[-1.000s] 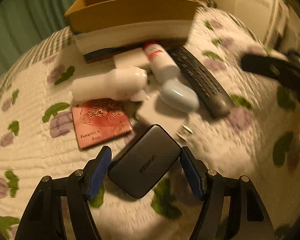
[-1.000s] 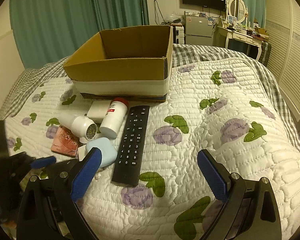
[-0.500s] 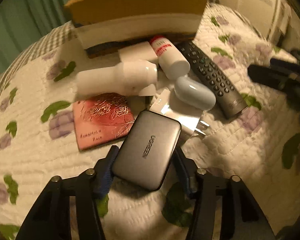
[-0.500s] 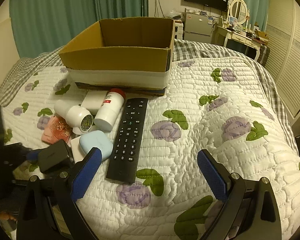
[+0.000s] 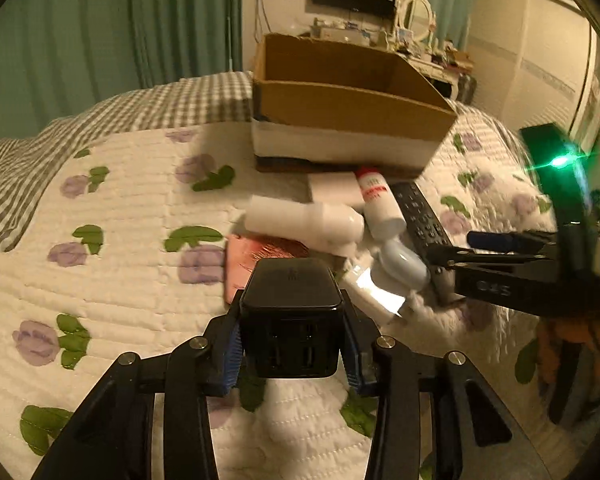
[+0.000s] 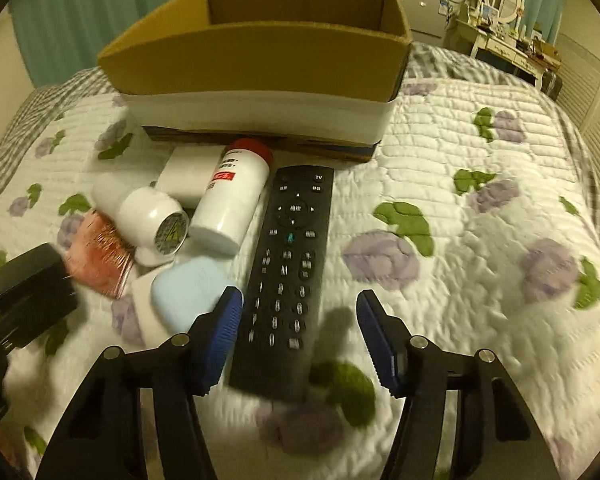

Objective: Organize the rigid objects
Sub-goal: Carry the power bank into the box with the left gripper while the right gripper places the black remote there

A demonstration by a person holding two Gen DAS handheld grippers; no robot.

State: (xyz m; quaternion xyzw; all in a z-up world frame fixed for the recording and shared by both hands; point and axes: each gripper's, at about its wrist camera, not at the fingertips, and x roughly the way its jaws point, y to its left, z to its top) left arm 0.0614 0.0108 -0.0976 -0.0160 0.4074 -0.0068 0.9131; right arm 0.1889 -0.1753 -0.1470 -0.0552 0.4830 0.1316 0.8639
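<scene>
My left gripper (image 5: 291, 344) is shut on a black charger block (image 5: 291, 316) and holds it above the quilt; it also shows in the right wrist view (image 6: 28, 284). My right gripper (image 6: 300, 332) is open, its jaws either side of the near end of a black TV remote (image 6: 290, 264). An open cardboard box (image 6: 256, 56) stands behind the pile; it also shows in the left wrist view (image 5: 340, 100). In the pile lie a white bottle with a red cap (image 6: 232, 200), a white cylinder device (image 6: 148, 216), a pale blue case (image 6: 184, 292) and a pink booklet (image 6: 100, 256).
A white flat box (image 6: 184, 176) lies under the bottle. A flowered quilt (image 6: 480, 240) covers the bed, with open quilt to the right of the remote. Green curtains and a dresser stand behind the bed.
My left gripper closed on the charger block and lifted it off the quilt. My right gripper moved forward and down over the remote's near end, narrowing a little.
</scene>
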